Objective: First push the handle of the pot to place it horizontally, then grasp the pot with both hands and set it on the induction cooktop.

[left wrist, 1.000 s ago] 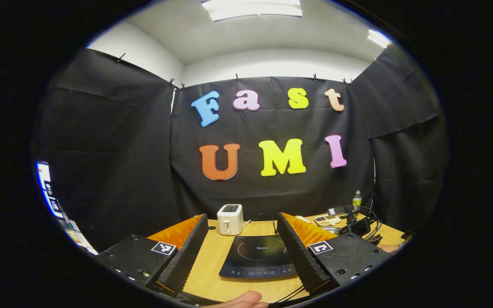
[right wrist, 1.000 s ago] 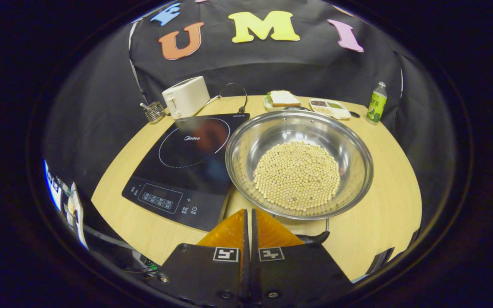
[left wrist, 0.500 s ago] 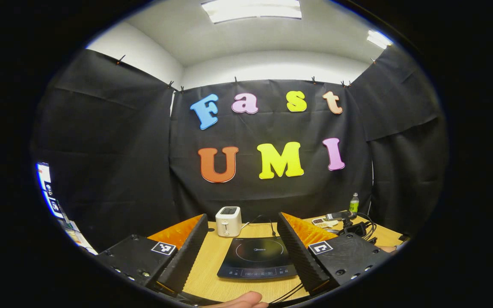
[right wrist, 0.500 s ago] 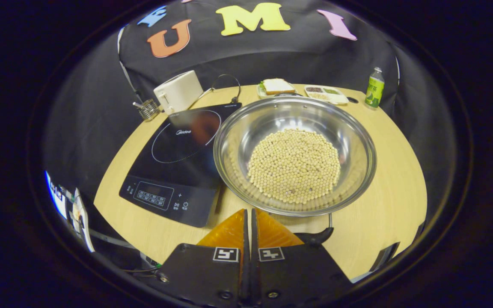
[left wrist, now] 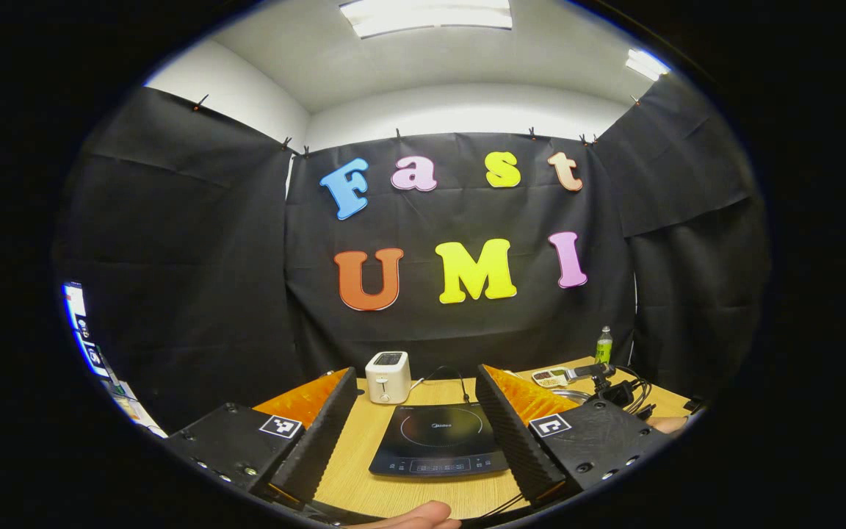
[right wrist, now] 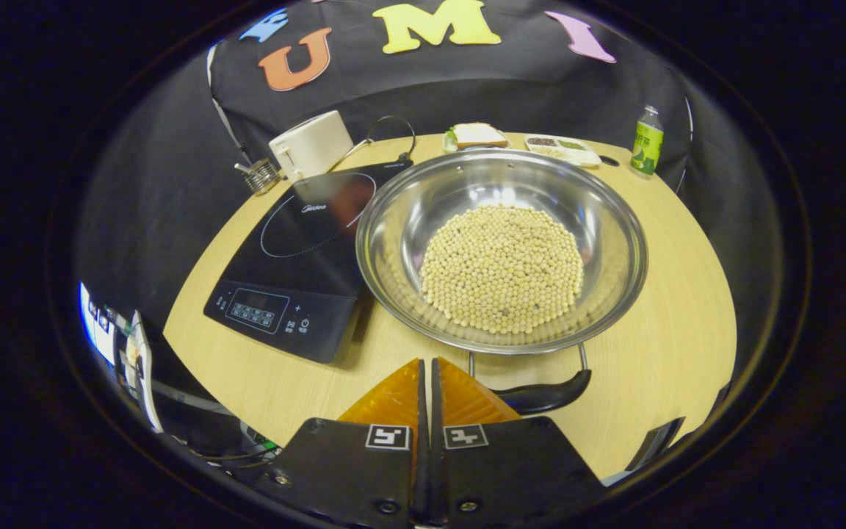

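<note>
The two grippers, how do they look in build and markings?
The left gripper has two long wedge-shaped fingers with ribbed inner faces, on flat black bolted blocks, each with a small square black-and-white marker. The right gripper has the same black blocks and paired markers, its wedge fingers meeting along a thin seam.

I see a light wooden table (right wrist: 658,367) carrying everything. The black induction cooktop (right wrist: 298,250) lies flat on its left part, and the steel pot (right wrist: 500,246) full of pale beans sits just beside it, its rim overlapping the cooktop's right edge. Along the far edge stand a white toaster (right wrist: 311,145), a small wire holder (right wrist: 261,176), a plate with what looks like a sandwich (right wrist: 476,135), a divided snack tray (right wrist: 561,147) and a green bottle (right wrist: 646,139).
</note>
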